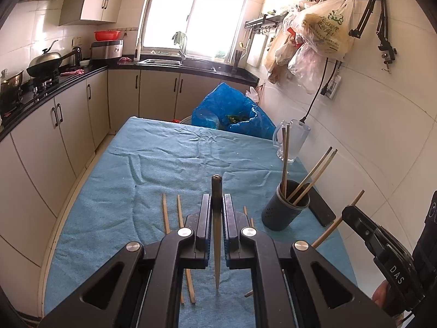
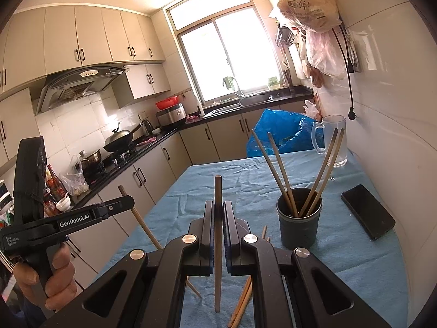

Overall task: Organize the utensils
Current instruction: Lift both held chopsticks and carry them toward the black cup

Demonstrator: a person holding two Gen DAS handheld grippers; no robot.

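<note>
While both claws carry a load, here is how I read it.

Left claw (image 1: 217, 213): clamped on one chopstick (image 1: 217, 235), which runs straight along the fingers, thin tip toward me, dark butt poking out ahead.

Right claw (image 2: 218, 218): also clamped, on a second stick (image 2: 218, 246) with the same lie, its long axis in line with the fingers.

Holder (image 2: 299, 218): dark cup standing upright on the table (image 1: 123, 177), four sticks already leaning in it. From my right claw it sits ahead and to the right, near. From my left claw it is also ahead-right, but farther across.

Nearer arm: the right, I judge, so that stick should go in first.

Coming move: my stick lies along the claw, while the cup mouth faces up. I would need to tip the wrist so the stick points down into the mouth, and steer clear of the leaning sticks.

Loose sticks (image 1: 165, 213): several lie flat on the cloth below and beside my claws, not yet gathered.

Phone (image 2: 367, 211): flat on the table, right of the cup, apart from it.

Progress: partway, by my estimate.
</note>
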